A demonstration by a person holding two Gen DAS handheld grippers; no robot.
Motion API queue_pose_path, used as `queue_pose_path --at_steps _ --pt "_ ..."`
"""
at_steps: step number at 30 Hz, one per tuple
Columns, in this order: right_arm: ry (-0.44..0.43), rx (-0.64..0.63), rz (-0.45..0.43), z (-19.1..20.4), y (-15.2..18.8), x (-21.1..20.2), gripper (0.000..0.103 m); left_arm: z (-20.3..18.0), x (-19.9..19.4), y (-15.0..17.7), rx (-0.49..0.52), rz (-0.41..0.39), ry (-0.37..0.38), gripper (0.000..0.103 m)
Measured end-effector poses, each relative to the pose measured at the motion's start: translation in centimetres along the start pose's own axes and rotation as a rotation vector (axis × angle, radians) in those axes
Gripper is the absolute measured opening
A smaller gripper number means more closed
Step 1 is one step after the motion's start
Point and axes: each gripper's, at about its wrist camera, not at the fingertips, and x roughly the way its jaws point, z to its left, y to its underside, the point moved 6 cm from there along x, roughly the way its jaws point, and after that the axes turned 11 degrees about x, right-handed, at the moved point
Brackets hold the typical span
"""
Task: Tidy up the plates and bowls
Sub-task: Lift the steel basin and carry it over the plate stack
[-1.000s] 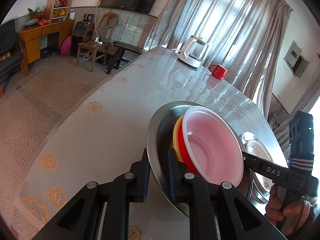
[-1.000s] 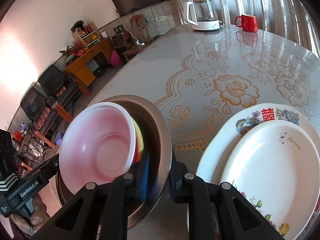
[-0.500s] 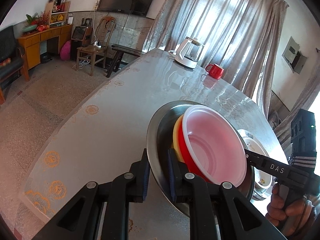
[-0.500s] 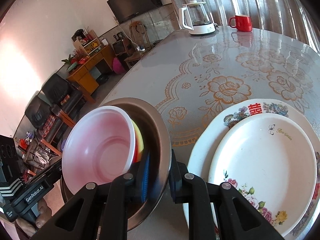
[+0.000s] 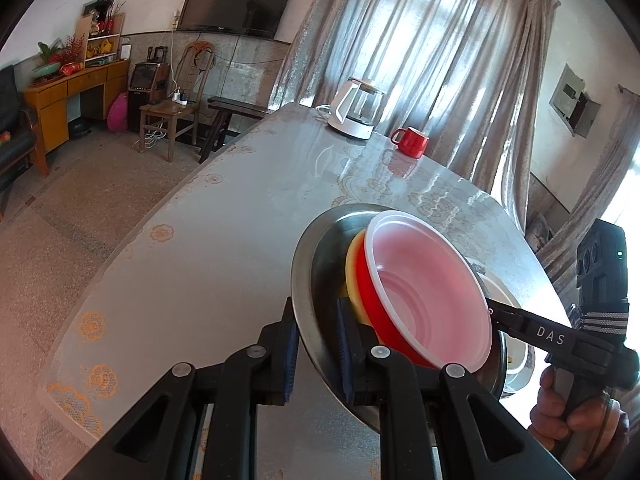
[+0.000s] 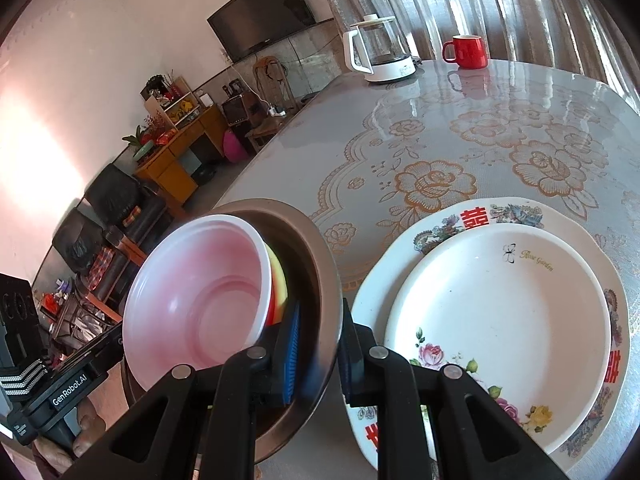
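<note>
**Inspector:** Start nearest. State of each hand-held gripper?

**Assistant:** The left hand-held gripper (image 5: 316,344) is clamped on the near-left rim of the steel bowl (image 5: 316,276), one pad inside the wall and one outside. The right hand-held gripper (image 6: 320,344) is clamped on the opposite rim of the same bowl (image 6: 320,280). Each appears at the edge of the other's view, gripped by a hand (image 5: 568,416).

**Inspector:** Where is the bowl?

**Assistant:** Between the two grippers, tilted, and by my reading carried clear of the bench (image 5: 208,264). Nested in it are a yellow bowl (image 5: 354,264), a red bowl (image 5: 370,300) and, on top, a pink bowl (image 5: 432,296) with a white rim. The stack leans toward the right gripper's side.

**Inspector:** The relation the next move depends on?

**Assistant:** The plates. In the right wrist view a smaller white plate (image 6: 500,328) with rose prints lies on a larger patterned plate (image 6: 472,220), flat on the bench just right of the bowl and nearly touching it. The right gripper is the nearer. A free spot, judged from here, is the bare cloth to the left and beyond.

**Inspector:** Risk?

**Assistant:** The loose inner bowls could slide if the tilt grows; the steel rim looks slick between the pads.

**Inspector:** Farther off?

**Assistant:** A kettle (image 6: 380,52) and a red mug (image 6: 466,50) at the far edge, well apart from the work.
</note>
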Motion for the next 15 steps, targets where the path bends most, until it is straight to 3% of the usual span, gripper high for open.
queue_pose_path --at_steps 15 --pt "0.002 0.039 -0.073 -2.0 -0.6 -3.9 0.017 -3.8 0.3 -1.3 0.061 -0.003 0.059 0.017"
